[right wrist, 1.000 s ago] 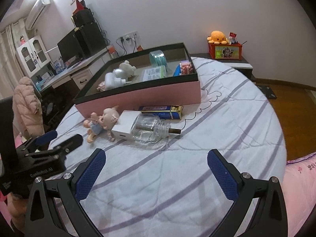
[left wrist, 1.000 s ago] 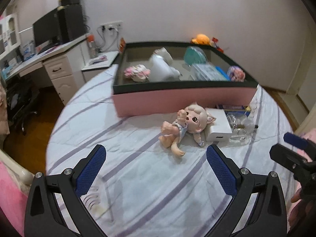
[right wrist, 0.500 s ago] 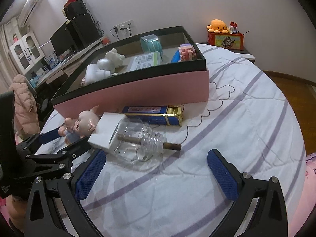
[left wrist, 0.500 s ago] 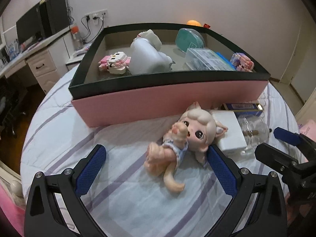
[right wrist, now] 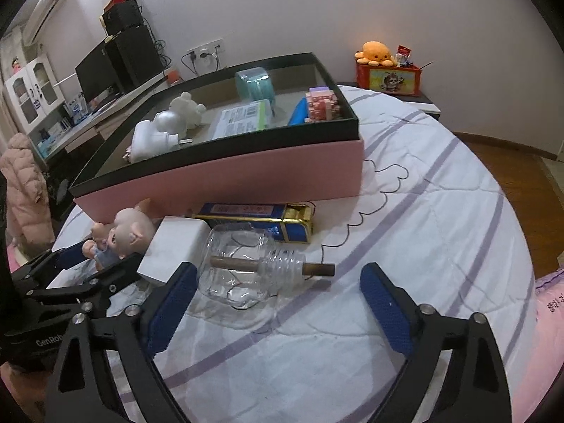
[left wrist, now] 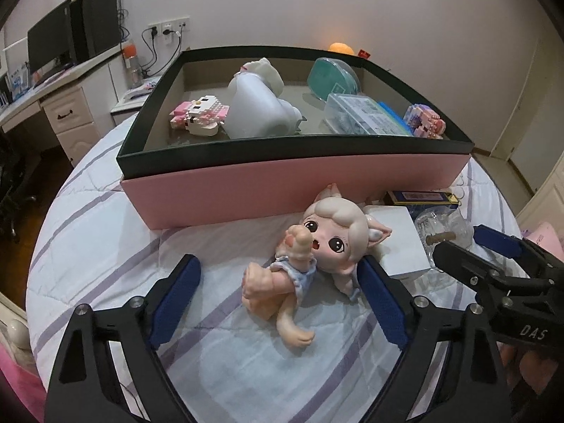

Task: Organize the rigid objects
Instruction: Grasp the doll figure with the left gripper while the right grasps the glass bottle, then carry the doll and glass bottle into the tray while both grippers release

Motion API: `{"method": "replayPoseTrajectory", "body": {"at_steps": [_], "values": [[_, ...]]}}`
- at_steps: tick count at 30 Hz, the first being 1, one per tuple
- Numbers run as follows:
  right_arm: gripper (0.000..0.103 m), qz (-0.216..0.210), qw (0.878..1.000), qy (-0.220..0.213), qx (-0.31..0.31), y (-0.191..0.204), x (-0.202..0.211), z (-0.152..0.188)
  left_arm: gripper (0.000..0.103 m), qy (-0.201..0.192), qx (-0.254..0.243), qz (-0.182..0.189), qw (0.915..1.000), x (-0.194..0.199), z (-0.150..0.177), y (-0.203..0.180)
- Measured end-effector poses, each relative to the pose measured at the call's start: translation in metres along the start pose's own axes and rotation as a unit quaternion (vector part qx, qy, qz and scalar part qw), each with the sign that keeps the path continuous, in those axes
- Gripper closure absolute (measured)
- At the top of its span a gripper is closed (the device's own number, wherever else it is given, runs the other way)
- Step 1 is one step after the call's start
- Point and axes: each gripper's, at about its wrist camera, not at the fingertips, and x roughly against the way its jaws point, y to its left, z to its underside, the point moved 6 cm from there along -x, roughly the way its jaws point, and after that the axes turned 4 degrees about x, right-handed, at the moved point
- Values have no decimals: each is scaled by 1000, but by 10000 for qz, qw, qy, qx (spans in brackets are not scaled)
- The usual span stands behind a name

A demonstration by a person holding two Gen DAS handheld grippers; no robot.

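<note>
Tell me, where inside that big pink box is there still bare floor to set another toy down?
The pink box has bare floor along its near wall and in the left corner, before the pink brick toy. The right half is crowded: clear case, teal case, pink block cube, with the white toy mid-box.

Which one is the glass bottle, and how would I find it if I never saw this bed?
Find the big pink box with the black rim on the striped bed. In front of it lie four loose things; the glass bottle lies on its side nearest the right gripper. It alone is see-through, with a brown stick poking out of its neck.
</note>
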Motion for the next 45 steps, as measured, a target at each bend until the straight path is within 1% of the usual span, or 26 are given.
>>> {"method": "replayPoseTrajectory", "body": {"at_steps": [3, 5, 8, 9, 10, 12, 14, 17, 27, 35, 45], "values": [[10, 94, 9998, 96, 151, 5, -6, -2, 11, 70, -59, -58, 9999, -3, 1, -2], [11, 79, 9999, 91, 86, 2, -7, -4, 10, 142, -48, -97, 9998, -8, -1, -3], [11, 78, 9999, 106, 97, 2, -10, -7, 13, 107, -16, -80, 9999, -10, -4, -4], [13, 94, 9998, 120, 138, 3, -12, -7, 18, 92, 2, -23, 10000, -10, -4, -4], [18, 126, 9996, 132, 218, 5, -12, -7, 21, 67, 22, 58, 10000, -8, -4, -4], [29, 139, 9994, 99, 301, 9, -11, -7, 41, 19, 49, 94, 9999, -6, -4, -4], [29, 86, 9996, 70, 262, 8, -8, -5, 52, -33, 135, 128, 9998, -3, -3, -1], [29, -31, 9999, -15, 122, 3, -3, -4, 52, -77, 337, 264, 9991, 0, -2, 5], [29, -192, 9997, -139, 106, 2, 14, 6, 52, -224, 667, 285, 9971, 20, 13, 21], [29, -305, 9991, -197, 232, 13, 28, 11, 53, -289, 743, 237, 9965, 35, 20, 31], [30, -450, 9973, -416, 404, 29, 52, -1, 53, -474, 747, 244, 9958, 52, 12, 34]]}}
